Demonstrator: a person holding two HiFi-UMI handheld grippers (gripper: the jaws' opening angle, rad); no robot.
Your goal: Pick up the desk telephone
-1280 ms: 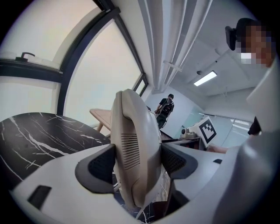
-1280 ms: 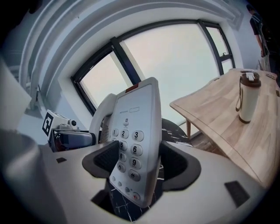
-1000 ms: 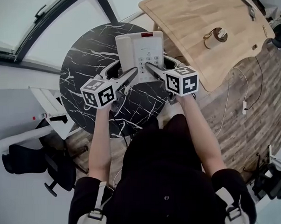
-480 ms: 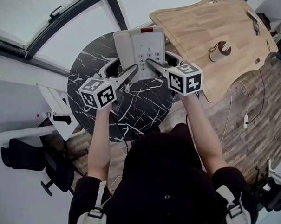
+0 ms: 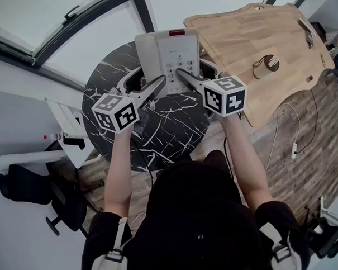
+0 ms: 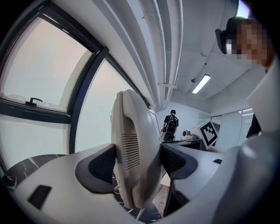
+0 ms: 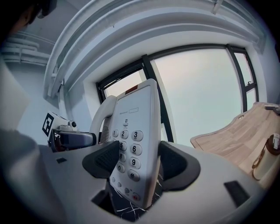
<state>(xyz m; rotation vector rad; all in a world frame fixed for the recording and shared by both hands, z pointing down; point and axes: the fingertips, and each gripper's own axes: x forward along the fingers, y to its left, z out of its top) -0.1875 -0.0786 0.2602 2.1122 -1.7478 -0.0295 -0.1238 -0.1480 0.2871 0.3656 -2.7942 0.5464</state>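
Note:
The white desk telephone [image 5: 166,47] hangs above the round black marble table [image 5: 169,126], gripped from both sides. My left gripper [image 5: 146,79] is shut on its handset side; in the left gripper view the dark pads [image 6: 99,168] press on the cream handset [image 6: 131,148] from both sides. My right gripper [image 5: 193,70] is shut on the keypad side; in the right gripper view the keypad body [image 7: 135,127] stands tilted between the pads [image 7: 177,166]. The phone's underside is hidden.
A light wooden desktop [image 5: 246,29] lies right of the table, with a small cup-like object [image 5: 265,64] on it. A large window [image 5: 62,20] is behind. A black chair base [image 5: 29,190] and a white cable [image 5: 294,145] lie on the floor.
Both grippers have risen together with the telephone, which now sits higher and closer in the head view, off the marble table.

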